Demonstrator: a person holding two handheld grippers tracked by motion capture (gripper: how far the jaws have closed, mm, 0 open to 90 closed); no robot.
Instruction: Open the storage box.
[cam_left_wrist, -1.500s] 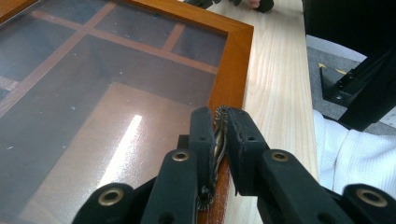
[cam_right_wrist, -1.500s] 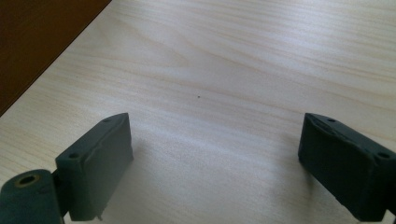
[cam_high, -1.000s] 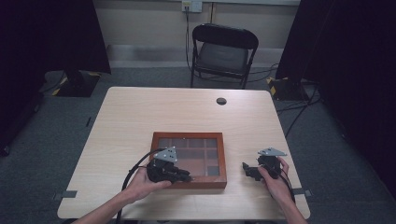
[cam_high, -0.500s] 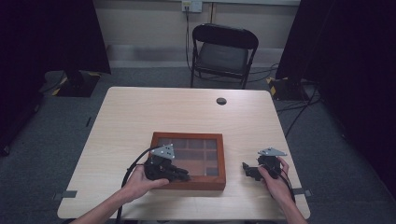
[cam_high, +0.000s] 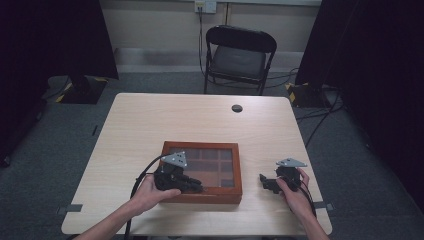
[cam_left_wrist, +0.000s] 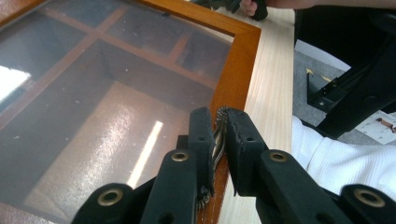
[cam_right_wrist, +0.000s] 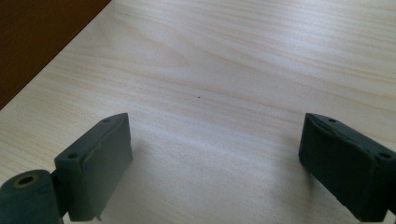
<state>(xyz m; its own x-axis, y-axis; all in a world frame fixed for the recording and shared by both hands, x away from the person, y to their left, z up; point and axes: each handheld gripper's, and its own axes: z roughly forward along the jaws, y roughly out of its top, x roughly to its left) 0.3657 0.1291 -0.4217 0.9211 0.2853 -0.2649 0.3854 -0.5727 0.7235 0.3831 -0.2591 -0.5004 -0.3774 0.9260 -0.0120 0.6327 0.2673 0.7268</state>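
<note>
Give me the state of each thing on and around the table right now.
Wooden box: glass lid down, flat on the table.
Left gripper: shut on a small metal latch at the box's front edge.
Right gripper: open, nothing between its jaws.
Folding chair: unfolded, unoccupied.

A: Left black two-jaw gripper (cam_left_wrist: 218, 140): matte black jaws, brass-ringed pivot holes, grey three-cornered top plate, black cable looping off its rear.

B: Right black two-jaw gripper (cam_right_wrist: 212, 158): blocky dark pads with small screw holes, same grey plate. Forearms bare in the high view; white ribbed clothing (cam_left_wrist: 341, 161) behind the left gripper.
</note>
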